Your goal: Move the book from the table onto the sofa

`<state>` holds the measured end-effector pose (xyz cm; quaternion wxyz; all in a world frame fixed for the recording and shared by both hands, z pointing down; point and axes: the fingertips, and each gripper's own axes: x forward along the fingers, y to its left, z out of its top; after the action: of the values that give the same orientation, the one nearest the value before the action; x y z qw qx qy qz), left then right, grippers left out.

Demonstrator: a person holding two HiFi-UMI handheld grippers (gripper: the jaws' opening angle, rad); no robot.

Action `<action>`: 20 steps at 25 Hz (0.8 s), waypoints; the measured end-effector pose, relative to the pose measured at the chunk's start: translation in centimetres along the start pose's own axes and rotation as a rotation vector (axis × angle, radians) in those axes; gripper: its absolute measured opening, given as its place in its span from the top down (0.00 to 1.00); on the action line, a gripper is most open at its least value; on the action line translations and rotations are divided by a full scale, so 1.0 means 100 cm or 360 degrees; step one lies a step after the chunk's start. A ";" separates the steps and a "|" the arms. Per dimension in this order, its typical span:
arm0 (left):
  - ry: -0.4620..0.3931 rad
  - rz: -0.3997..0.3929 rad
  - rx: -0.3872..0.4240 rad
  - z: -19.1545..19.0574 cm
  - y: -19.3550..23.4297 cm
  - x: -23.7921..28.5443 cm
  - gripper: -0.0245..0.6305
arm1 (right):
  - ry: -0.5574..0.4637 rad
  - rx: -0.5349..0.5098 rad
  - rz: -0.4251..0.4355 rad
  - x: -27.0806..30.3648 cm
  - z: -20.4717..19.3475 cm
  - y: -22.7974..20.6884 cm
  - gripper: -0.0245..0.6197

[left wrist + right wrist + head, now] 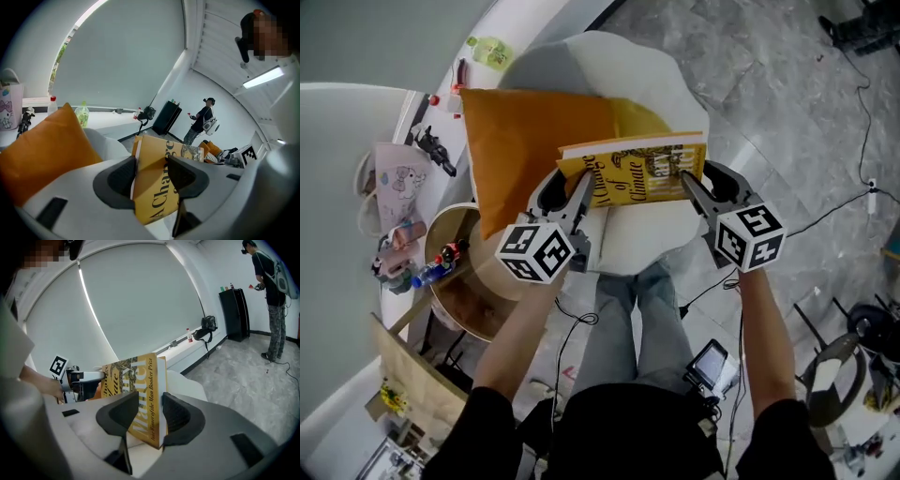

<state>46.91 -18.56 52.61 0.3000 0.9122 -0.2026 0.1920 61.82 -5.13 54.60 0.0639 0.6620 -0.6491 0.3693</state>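
Observation:
A yellow book (633, 169) is held flat between both grippers above the white sofa (623, 66). My left gripper (567, 192) is shut on its left edge, and in the left gripper view the cover (157, 183) sits clamped between the dark pads of that gripper (152, 176). My right gripper (698, 186) is shut on the right edge; the right gripper view shows the book (138, 390) pinched between this gripper's (149, 413) pads. An orange cushion (525, 141) leans on the sofa's left side, partly under the book.
A round wooden side table (459, 281) with small items stands left of the sofa. Behind it a white counter (356, 122) carries a bag (394, 183). Cables (853, 122) cross the grey floor. A person (201, 119) stands far off by a black cabinet (166, 117).

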 end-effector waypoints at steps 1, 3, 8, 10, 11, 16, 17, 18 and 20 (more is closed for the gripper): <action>0.0010 0.0001 -0.0002 -0.012 0.006 0.009 0.63 | 0.0007 0.0019 -0.0004 0.008 -0.013 -0.008 0.70; 0.0030 0.0005 -0.0015 -0.036 0.020 0.027 0.63 | 0.0030 0.0047 -0.0013 0.026 -0.038 -0.023 0.70; 0.0113 0.0016 -0.0092 -0.098 0.060 0.074 0.63 | 0.0105 0.0102 -0.0066 0.072 -0.093 -0.059 0.69; 0.0147 0.0020 -0.0122 -0.121 0.072 0.094 0.62 | 0.0140 0.0139 -0.0084 0.087 -0.116 -0.075 0.69; 0.0166 0.0021 -0.0125 -0.132 0.077 0.105 0.62 | 0.0153 0.0162 -0.0090 0.094 -0.127 -0.084 0.69; 0.0263 -0.0020 -0.0054 -0.176 0.096 0.155 0.62 | 0.0203 0.0275 -0.0132 0.129 -0.185 -0.125 0.69; 0.0274 -0.0026 -0.0041 -0.182 0.099 0.164 0.62 | 0.0211 0.0297 -0.0143 0.136 -0.197 -0.132 0.70; 0.0282 -0.0029 -0.0035 -0.187 0.103 0.173 0.62 | 0.0213 0.0324 -0.0154 0.143 -0.207 -0.139 0.70; 0.0288 -0.0034 -0.0059 -0.197 0.108 0.190 0.62 | 0.0203 0.0404 -0.0179 0.154 -0.227 -0.152 0.70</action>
<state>53.25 -19.04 81.39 0.3361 0.8875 -0.1684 0.2665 64.61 -2.60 85.75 0.0413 0.6753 -0.5537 0.4855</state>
